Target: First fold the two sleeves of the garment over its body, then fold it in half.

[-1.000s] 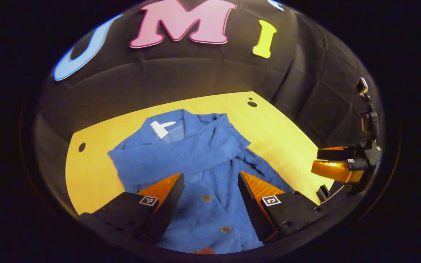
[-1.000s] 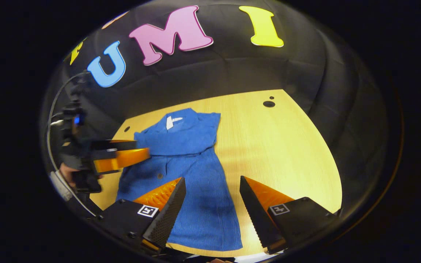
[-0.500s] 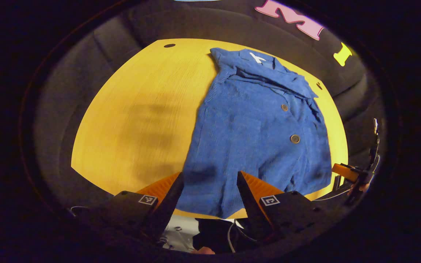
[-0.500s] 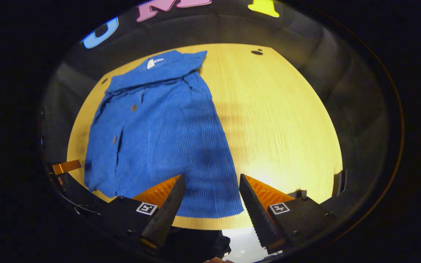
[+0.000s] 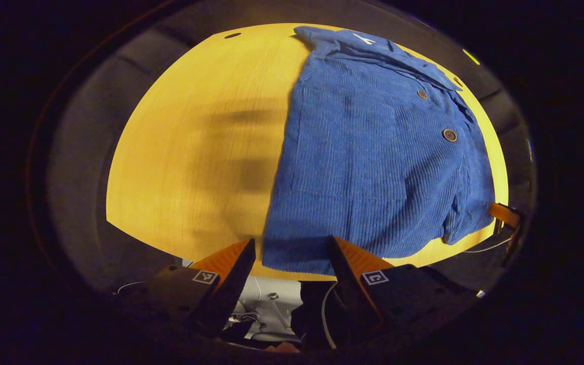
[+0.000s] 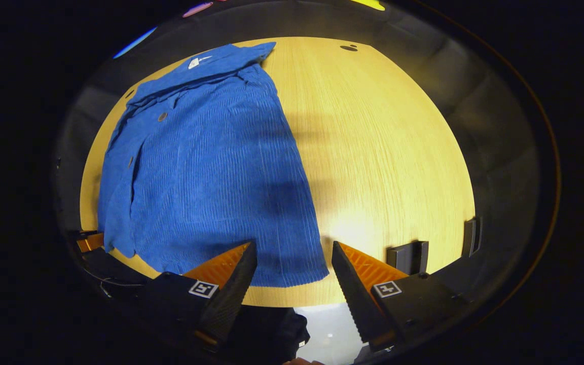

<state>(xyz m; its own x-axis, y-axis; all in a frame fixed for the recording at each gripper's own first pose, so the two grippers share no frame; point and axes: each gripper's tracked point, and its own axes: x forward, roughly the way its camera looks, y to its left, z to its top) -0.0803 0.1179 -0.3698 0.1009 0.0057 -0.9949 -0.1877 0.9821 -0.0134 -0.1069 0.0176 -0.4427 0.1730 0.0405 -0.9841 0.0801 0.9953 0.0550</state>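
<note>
Yellow wooden bench (image 5: 190, 152) carries the blue ribbed shirt (image 5: 373, 162), lying flat, collar far, hem at the near edge. Left gripper (image 5: 292, 263) and right gripper (image 6: 294, 266) hover there, fingers wide, empty. Soft, limp cloth; best pinched at both hem corners.

Blue ribbed garment (image 5: 373, 157) lies flat on table, sleeves folded in.

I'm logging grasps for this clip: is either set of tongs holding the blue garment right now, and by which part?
Nothing is held. Both the left tongs and the right tongs are open above the near hem of the blue garment, which lies flat on the table.
</note>
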